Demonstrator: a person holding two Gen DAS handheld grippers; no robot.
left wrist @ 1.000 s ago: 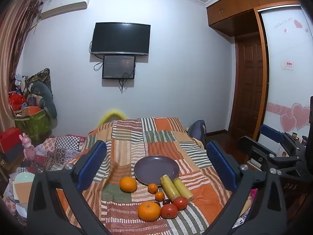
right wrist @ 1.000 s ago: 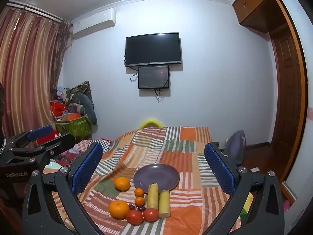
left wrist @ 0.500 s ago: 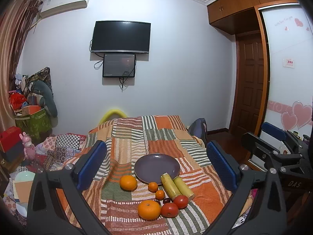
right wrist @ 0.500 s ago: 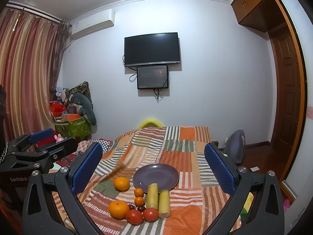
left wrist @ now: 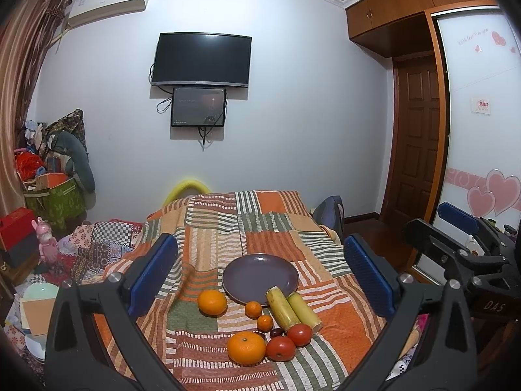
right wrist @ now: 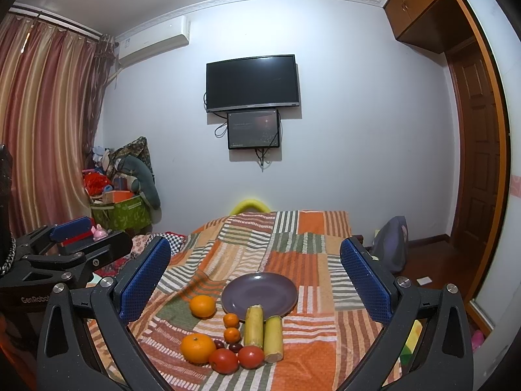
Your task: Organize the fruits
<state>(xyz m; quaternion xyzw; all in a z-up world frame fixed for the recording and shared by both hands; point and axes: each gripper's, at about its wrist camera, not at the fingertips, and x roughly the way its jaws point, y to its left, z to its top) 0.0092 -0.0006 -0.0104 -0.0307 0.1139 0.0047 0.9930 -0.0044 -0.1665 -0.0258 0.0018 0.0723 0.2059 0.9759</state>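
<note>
Little has shifted since the earlier frames: both grippers hover slightly higher above the patchwork cloth (left wrist: 286, 241). Left gripper (left wrist: 260, 273) and right gripper (right wrist: 255, 277) stand spread wide, holding nothing. Oranges (left wrist: 212, 302), tomatoes (left wrist: 280, 348) and sugarcane pieces (left wrist: 282, 308) lie just beside the purple plate (left wrist: 257, 273).

right gripper (right wrist: 255, 280) wide open, holding nothing | purple plate (right wrist: 259, 293) bare, mid bed (right wrist: 302, 238) | oranges (right wrist: 202, 306), tomatoes (right wrist: 223, 361), two sugarcane pieces (right wrist: 263, 329) clustered at plate's near edge | left gripper (right wrist: 75, 244) far left
</note>
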